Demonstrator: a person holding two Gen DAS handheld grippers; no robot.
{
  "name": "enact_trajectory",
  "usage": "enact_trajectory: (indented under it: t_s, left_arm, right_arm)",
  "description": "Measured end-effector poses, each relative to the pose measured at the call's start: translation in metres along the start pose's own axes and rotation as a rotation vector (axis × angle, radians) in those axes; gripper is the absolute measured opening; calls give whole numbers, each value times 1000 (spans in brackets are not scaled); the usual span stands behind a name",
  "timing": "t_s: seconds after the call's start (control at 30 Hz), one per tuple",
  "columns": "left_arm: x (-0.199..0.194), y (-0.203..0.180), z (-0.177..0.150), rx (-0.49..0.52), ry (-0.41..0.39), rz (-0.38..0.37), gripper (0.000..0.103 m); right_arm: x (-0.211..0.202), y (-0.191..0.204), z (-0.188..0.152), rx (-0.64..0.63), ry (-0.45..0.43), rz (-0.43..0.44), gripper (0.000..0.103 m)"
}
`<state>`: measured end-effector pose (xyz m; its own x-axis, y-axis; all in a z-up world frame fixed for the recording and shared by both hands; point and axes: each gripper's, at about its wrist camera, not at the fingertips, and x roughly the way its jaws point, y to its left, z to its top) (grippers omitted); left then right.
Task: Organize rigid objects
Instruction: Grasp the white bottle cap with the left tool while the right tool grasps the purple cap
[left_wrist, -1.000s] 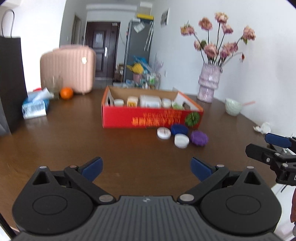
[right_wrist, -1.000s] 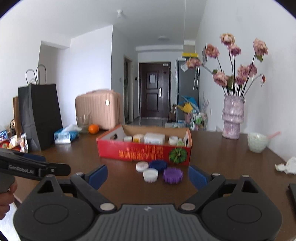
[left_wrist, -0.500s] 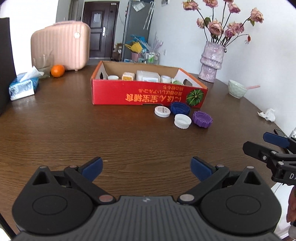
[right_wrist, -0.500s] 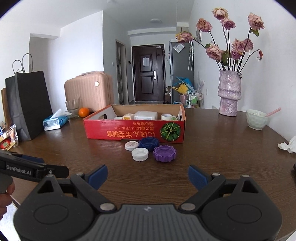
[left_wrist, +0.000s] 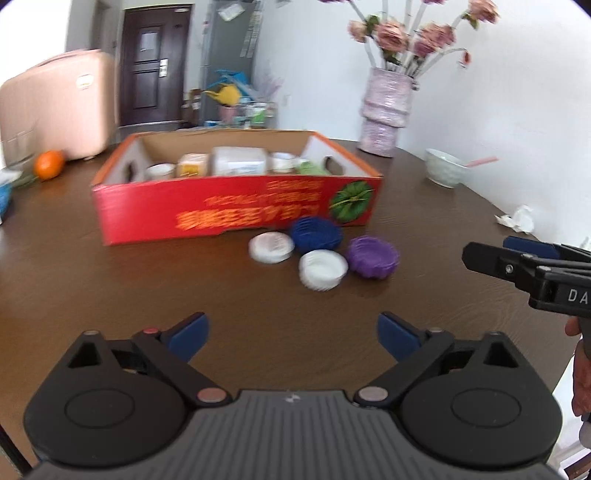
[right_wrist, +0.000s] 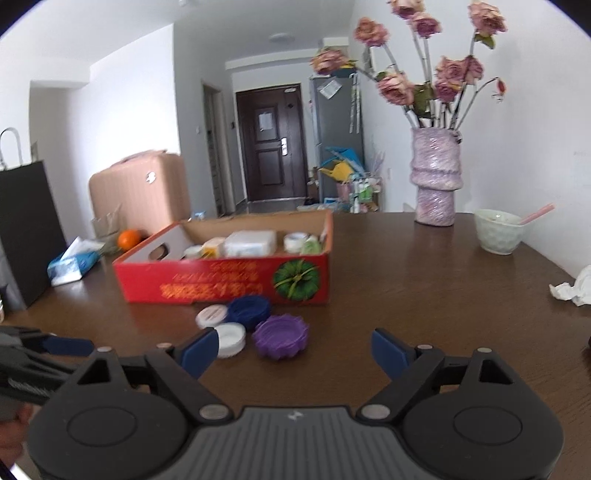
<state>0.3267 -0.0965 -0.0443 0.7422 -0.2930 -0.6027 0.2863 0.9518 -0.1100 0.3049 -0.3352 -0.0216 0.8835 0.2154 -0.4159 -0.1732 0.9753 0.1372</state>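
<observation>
A red cardboard box holding small jars and packets stands on the brown table. In front of it lie several lids: a flat white lid, a blue lid, a white lid and a purple lid. My left gripper hovers short of them, jaws wide and closing on nothing. My right gripper is low over the table with the purple lid just beyond its fingertips; its jaws are wide, closing slightly, and touch nothing. Its left finger hides part of the white lid.
A vase of pink flowers and a pale bowl with a pink spoon stand at the back right, with crumpled tissue near the right edge. An orange, a tissue pack and a black bag are at the left.
Both grippers have moved forward and down toward the lids and the box, which now look larger and closer. The left jaws have narrowed a little. Nothing was picked up.
</observation>
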Motion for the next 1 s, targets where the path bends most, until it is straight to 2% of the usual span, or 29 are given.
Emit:
enact_trajectory:
  t_s: [0.07, 0.27, 0.4, 0.43, 0.53, 0.63, 0.83, 0.9, 0.93, 0.97, 1.0]
  left_arm:
    - [18, -10, 9, 26, -2, -12, 79]
    - [68, -26, 27, 77, 35, -17, 53]
    - [84, -29, 27, 79, 50, -9, 46]
    - [86, -30, 27, 82, 44, 1, 39]
    - [83, -31, 25, 96, 30, 3, 39]
    - [66, -25, 22, 103, -9, 30, 39]
    - [20, 14, 12, 56, -37, 137, 39]
    - [7, 28, 9, 33, -40, 171, 39]
    - [0, 33, 8, 21, -45, 184, 39]
    - [-8, 38, 6, 7, -53, 193, 39]
    - [-16, 43, 5, -10, -64, 199, 39]
  right_arm:
    - [3, -10, 2, 7, -1, -14, 89]
    - [18, -30, -2, 6, 41, -24, 89]
    - [30, -36, -7, 9, 68, -11, 88]
    - [33, -36, -8, 8, 73, -5, 88]
    - [42, -33, -11, 3, 85, 15, 87]
    - [53, -25, -10, -14, 106, 40, 82]
    - [101, 9, -4, -113, 172, 109, 79]
    - [117, 20, -1, -138, 191, 96, 71]
    - [123, 25, 0, -145, 197, 78, 57]
    - [126, 29, 2, -146, 203, 60, 52]
    - [126, 32, 2, -138, 200, 50, 52]
